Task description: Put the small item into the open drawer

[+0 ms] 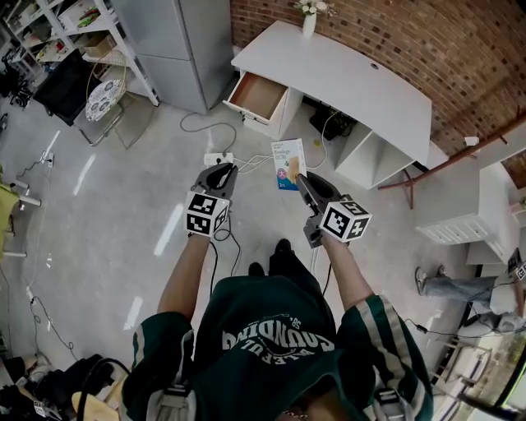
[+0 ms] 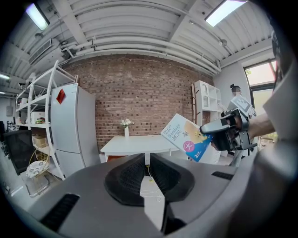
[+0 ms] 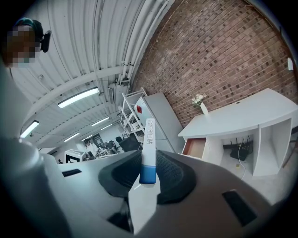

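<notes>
Right claw (image 1: 302,181) is clamped on the upright bandage box (image 1: 288,164). The counter's open drawer (image 1: 256,95) lies at eleven o'clock from it. Left claw (image 1: 220,173) is closed and empty.

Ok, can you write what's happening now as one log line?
left gripper: jaws together, empty | right gripper: jaws shut on box | drawer: open, box not yet in

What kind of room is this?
Probably a workshop or lab-style office. It has a bare brick wall, a white desk with an open drawer, white shelves packed with stuff, and cables trailing across the floor.
</notes>
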